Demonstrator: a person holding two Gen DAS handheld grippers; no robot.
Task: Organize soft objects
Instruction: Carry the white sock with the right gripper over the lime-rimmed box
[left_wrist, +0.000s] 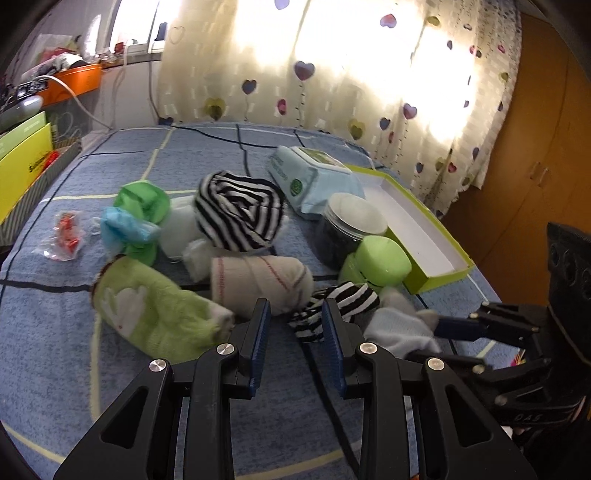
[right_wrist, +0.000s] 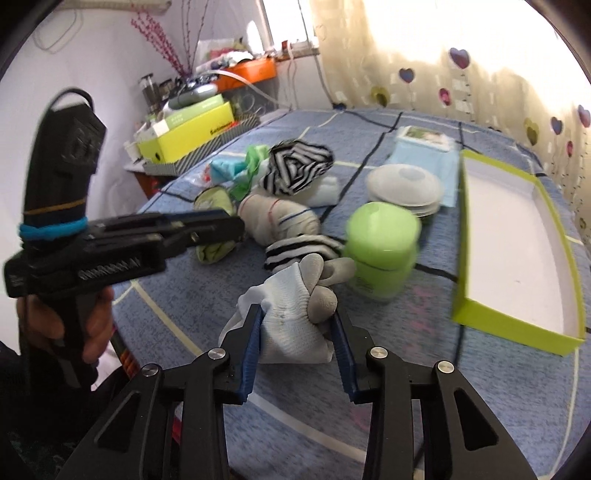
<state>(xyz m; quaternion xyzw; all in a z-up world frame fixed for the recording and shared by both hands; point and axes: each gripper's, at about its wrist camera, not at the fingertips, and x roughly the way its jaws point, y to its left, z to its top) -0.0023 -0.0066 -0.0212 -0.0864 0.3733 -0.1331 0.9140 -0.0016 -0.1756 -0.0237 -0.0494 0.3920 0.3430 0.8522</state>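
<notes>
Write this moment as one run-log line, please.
right gripper: shut on pale sock | left gripper: open, nothing held, near striped sock | lime box: empty

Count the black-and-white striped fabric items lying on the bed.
2. The large striped bundle sits mid-bed beside the wipes pack; the small striped sock lies nearer, against the lime-green container. Others may be hidden under the pile.

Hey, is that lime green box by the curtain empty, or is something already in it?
Empty as far as shown: the lime green box lies open, and its white floor is bare in both views.
</notes>
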